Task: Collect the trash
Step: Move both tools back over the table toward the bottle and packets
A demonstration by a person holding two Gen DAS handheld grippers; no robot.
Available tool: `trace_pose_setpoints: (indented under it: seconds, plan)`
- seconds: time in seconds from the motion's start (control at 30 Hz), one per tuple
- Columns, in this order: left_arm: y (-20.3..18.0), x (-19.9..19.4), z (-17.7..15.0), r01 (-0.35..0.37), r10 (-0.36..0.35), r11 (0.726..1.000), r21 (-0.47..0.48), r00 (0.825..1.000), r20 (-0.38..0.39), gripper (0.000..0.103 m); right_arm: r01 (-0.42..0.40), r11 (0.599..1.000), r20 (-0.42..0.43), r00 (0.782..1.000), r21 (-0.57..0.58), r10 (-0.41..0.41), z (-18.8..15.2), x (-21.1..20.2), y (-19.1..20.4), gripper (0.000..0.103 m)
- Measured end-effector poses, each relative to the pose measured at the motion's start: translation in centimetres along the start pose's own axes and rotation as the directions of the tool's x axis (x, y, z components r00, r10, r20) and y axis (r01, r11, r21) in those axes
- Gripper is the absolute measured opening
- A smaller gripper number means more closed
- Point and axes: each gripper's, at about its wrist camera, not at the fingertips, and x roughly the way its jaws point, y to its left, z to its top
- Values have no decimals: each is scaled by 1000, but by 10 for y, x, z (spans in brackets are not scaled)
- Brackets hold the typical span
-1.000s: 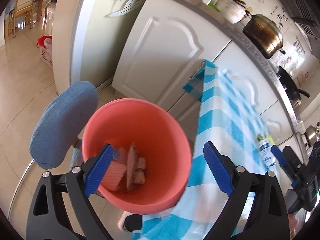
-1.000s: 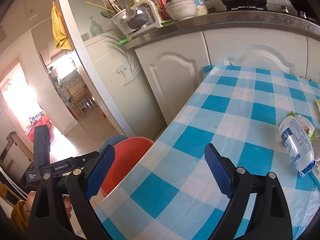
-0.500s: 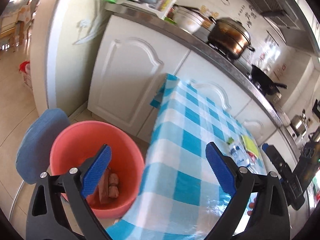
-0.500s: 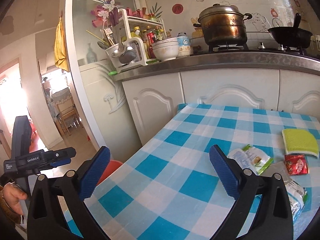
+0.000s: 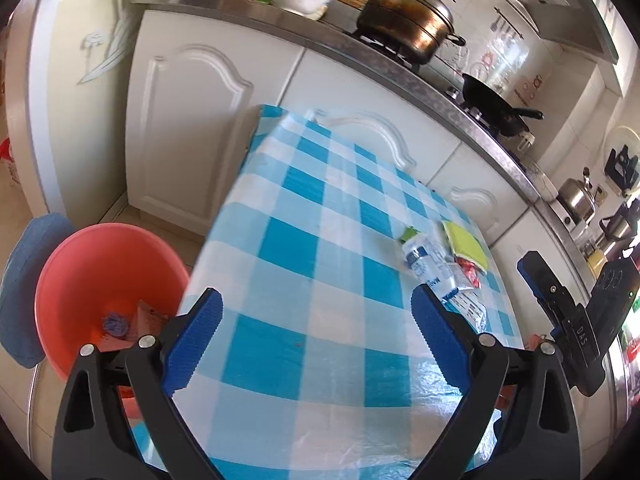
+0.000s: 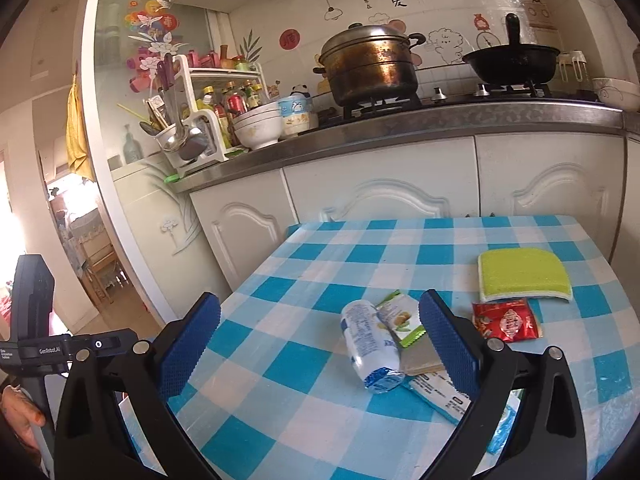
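Note:
A red bucket (image 5: 80, 264) stands on the floor left of the table and holds several pieces of trash. On the blue checked tablecloth (image 6: 304, 364) lie a white and blue plastic wrapper (image 6: 370, 350), a green snack packet (image 6: 400, 316), a red sachet (image 6: 506, 320) and a flat white packet (image 6: 440, 394). The same pile shows in the left wrist view (image 5: 436, 270). My left gripper (image 5: 316, 344) is open and empty over the table's near edge. My right gripper (image 6: 320, 344) is open and empty, just short of the wrapper.
A yellow-green sponge (image 6: 522, 274) lies behind the red sachet. A blue padded stool (image 5: 24, 280) stands beside the bucket. White cabinets (image 6: 380, 196) and a counter with a pot (image 6: 370, 66), a black wok (image 6: 512, 62) and bowls (image 6: 258, 124) lie beyond the table.
My left gripper has swung right, from above the bucket to over the table. My right gripper has moved towards the trash pile. Both stayed open.

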Motion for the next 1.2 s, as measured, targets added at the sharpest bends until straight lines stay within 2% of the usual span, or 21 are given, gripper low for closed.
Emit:
trace_pose_setpoints:
  seconds: [0.5, 0.73, 0.9, 1.03, 1.2]
  plan:
    - [-64, 27, -9, 42, -37, 990, 132, 998, -43, 99, 94, 991, 17, 995, 98, -96, -2, -23, -67, 98]
    - [-84, 41, -14, 56, -44, 987, 150, 996, -79, 99, 111, 972, 29, 992, 206, -119, -6, -35, -108, 98]
    - [-96, 57, -13, 61, -46, 988, 139, 993, -109, 99, 62, 929, 26, 997, 366, -77, -14, -41, -149, 98]
    - [-110, 74, -12, 81, -65, 990, 117, 988, -139, 99, 43, 903, 7, 999, 428, -51, -18, -42, -170, 98]
    - [-125, 102, -10, 97, -86, 993, 60, 982, -171, 99, -39, 849, -5, 999, 527, 50, -23, -36, -186, 98]
